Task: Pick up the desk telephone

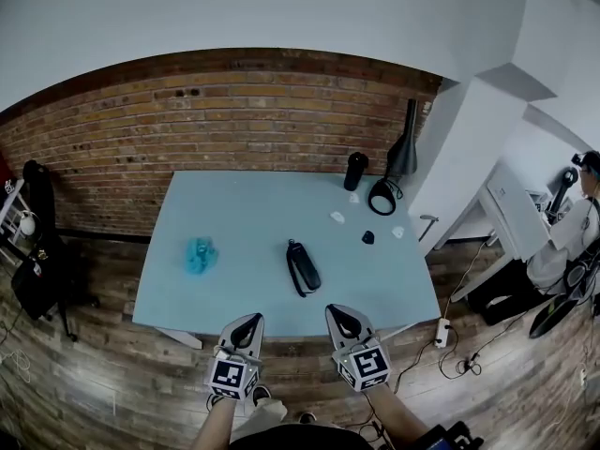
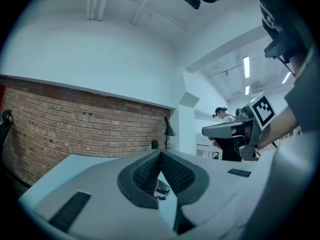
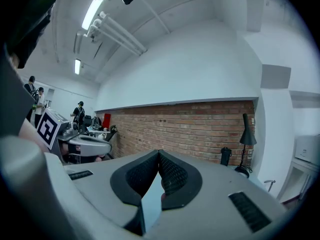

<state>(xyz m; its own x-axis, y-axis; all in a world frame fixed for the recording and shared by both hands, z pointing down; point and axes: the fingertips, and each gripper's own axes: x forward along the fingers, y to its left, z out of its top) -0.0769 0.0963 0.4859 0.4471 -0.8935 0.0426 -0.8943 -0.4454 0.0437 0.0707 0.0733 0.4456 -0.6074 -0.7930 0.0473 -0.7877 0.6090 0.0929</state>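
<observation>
Head view alone shows the whole desk telephone (image 1: 302, 267), toward the near edge of the table (image 1: 244, 214).
Before that edge the left gripper (image 1: 251, 323) and the right gripper (image 1: 341, 317) hang, jaws closed on nothing; left gripper view catches only a sliver of the phone.

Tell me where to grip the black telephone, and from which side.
Grip the telephone across its narrow middle, pads on its long sides. It lies flat, pointing nearly away from you, so approach from the near edge of the table, probably with the right gripper.
</observation>
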